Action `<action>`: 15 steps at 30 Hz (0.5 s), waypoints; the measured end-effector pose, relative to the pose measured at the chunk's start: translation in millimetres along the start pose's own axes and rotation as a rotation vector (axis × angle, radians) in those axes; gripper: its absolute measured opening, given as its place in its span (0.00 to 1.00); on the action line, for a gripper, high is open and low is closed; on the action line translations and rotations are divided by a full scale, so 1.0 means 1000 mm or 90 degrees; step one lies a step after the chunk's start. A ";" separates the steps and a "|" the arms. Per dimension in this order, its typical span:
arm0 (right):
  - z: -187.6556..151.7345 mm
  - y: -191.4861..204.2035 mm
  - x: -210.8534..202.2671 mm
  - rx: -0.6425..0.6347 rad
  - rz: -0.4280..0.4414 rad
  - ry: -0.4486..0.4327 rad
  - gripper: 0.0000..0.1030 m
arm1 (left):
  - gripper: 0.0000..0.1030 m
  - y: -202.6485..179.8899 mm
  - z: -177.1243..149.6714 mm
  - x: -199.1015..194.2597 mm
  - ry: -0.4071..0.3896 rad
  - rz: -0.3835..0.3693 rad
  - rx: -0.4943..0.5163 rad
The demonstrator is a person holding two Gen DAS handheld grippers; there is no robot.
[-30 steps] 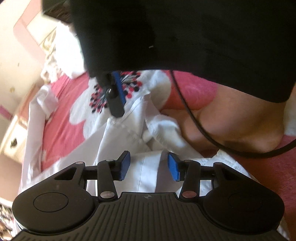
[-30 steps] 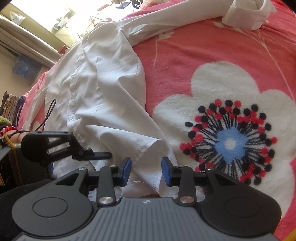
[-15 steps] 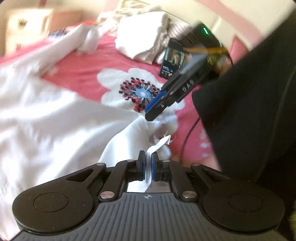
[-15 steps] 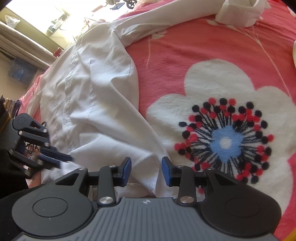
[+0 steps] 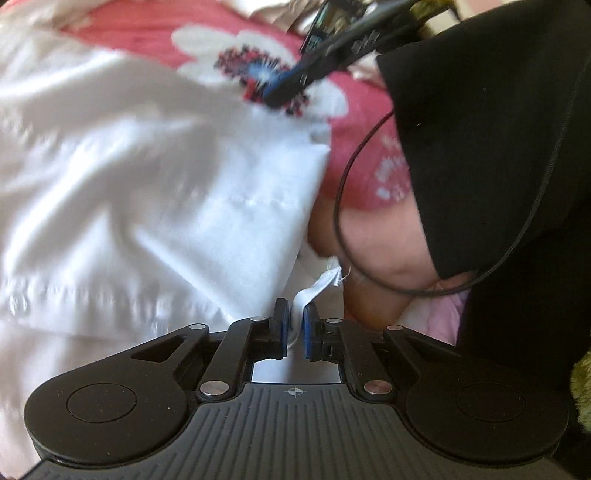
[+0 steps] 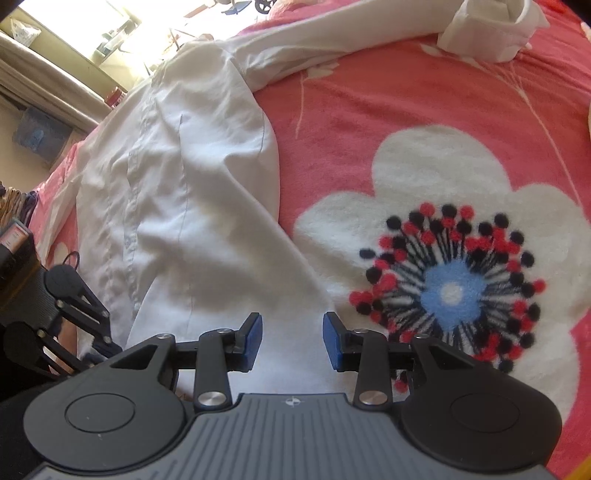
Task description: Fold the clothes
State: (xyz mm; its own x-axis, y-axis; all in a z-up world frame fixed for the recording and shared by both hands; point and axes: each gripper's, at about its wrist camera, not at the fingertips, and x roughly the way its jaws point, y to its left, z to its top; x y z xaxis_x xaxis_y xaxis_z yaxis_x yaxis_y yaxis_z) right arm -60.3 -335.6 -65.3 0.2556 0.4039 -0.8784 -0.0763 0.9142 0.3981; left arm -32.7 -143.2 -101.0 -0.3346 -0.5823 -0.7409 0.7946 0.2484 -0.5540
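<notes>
Left tongs (image 5: 294,325): nearly closed, pinching a narrow strip of the white shirt (image 5: 155,206) at its edge. Jaws have just eased apart slightly, but the cloth sits between the blue pads (image 5: 282,326) and looks gripped. A frayed corner of fabric sticks up just past the fingertips. This view is motion-blurred, so detail on the shirt body is poor.

Right tongs (image 6: 292,341): partly open, nothing clamped. The blue pads (image 6: 254,341) stand apart over the near end of the shirt (image 6: 192,206); fabric lies below and between them, no pinch visible. Cannot tell whether the tips touch the cloth.

Shirt location: spread flat on the bed, on a pink blanket (image 6: 406,92) with a large white flower print (image 6: 454,291). In the right wrist view the body of the shirt runs from the tongs up and to the left, button placket visible along its left side. One sleeve stretches across the top toward the right and ends in a cuff (image 6: 487,29) lying on the blanket.

From the left wrist view, the right tongs (image 5: 284,92) appear at the top, tips over the flower print just beside the shirt's edge. A black cable (image 5: 341,192) loops down beside a bare arm (image 5: 373,251) and black sleeve (image 5: 498,129) on the right. From the right wrist view, the left tongs (image 6: 96,345) sit low on the left edge, at the shirt's near corner.
</notes>
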 end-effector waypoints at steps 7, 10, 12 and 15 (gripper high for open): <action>0.033 -0.025 -0.003 0.105 0.042 -0.066 0.38 | 0.44 0.015 0.010 -0.030 -0.011 -0.028 -0.029; 0.052 -0.029 0.008 0.137 0.037 -0.074 0.38 | 0.50 0.026 0.006 -0.031 -0.017 -0.077 -0.070; 0.063 -0.029 0.015 0.146 0.034 -0.077 0.38 | 0.50 0.031 0.005 -0.023 -0.007 -0.118 -0.092; 0.075 -0.030 0.024 0.155 0.031 -0.072 0.38 | 0.50 0.033 0.006 -0.003 0.016 -0.164 -0.088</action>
State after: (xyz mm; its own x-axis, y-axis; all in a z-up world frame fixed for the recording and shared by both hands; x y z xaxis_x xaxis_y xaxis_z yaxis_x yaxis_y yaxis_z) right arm 20.2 -355.7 -78.4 0.3647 0.4277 -0.8271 0.1400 0.8530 0.5028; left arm -2.3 -137.5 -114.6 -0.5307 -0.6206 -0.5772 0.6054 0.1990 -0.7706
